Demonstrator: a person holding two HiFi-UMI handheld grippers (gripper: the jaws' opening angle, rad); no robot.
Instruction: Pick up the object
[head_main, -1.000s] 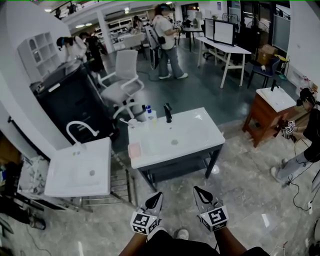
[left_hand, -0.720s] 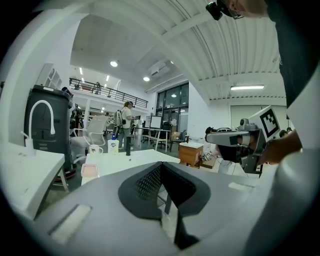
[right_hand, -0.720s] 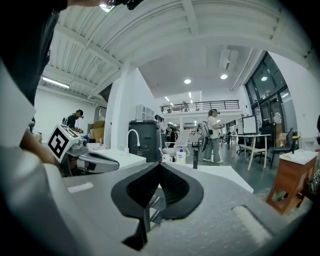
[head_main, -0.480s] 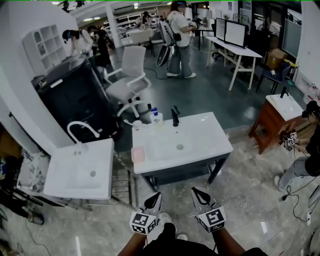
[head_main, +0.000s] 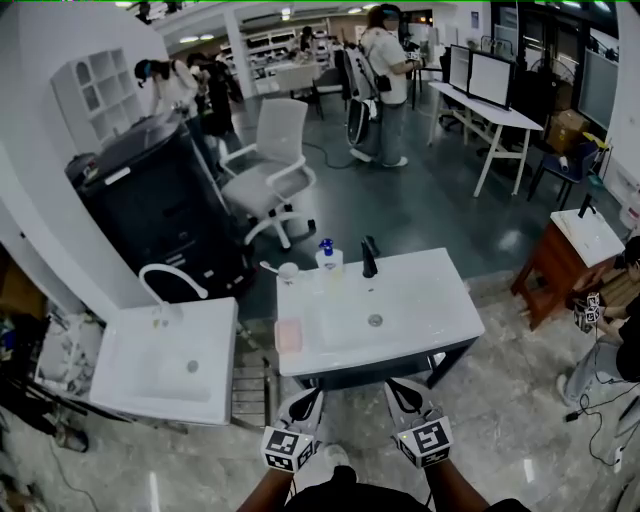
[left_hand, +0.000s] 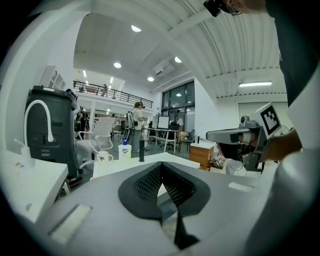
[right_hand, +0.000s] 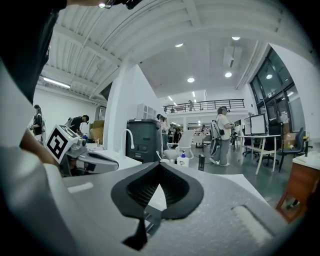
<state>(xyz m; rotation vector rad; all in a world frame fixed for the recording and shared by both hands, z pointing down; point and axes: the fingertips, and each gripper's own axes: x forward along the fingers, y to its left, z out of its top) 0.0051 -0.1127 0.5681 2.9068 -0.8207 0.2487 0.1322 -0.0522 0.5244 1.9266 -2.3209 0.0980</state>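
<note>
A white sink counter (head_main: 430, 300) stands just ahead of me. At its back edge are a soap bottle (head_main: 328, 258), a white cup (head_main: 289, 271) and a black tap (head_main: 369, 257); a pink pad (head_main: 289, 335) lies at its left front. My left gripper (head_main: 311, 394) and right gripper (head_main: 399, 384) hover side by side at the counter's near edge, both shut with nothing between the jaws. The left gripper view shows the bottle (left_hand: 124, 150), a mug (left_hand: 104, 158) and the tap (left_hand: 142, 150) beyond the closed tips. The right gripper view shows the bottle (right_hand: 186, 159) and tap (right_hand: 201, 162).
A second white sink (head_main: 130, 375) with a curved white tap (head_main: 170, 285) stands to the left, a metal rack (head_main: 250, 385) between the two. Behind are a black cabinet (head_main: 160, 210), a white office chair (head_main: 270, 170) and a standing person (head_main: 385, 80). A wooden cabinet (head_main: 565, 265) is at right.
The view has come closer to the sink counter, which now sits lower and larger in the head view. Both grippers stay shut, side by side.
</note>
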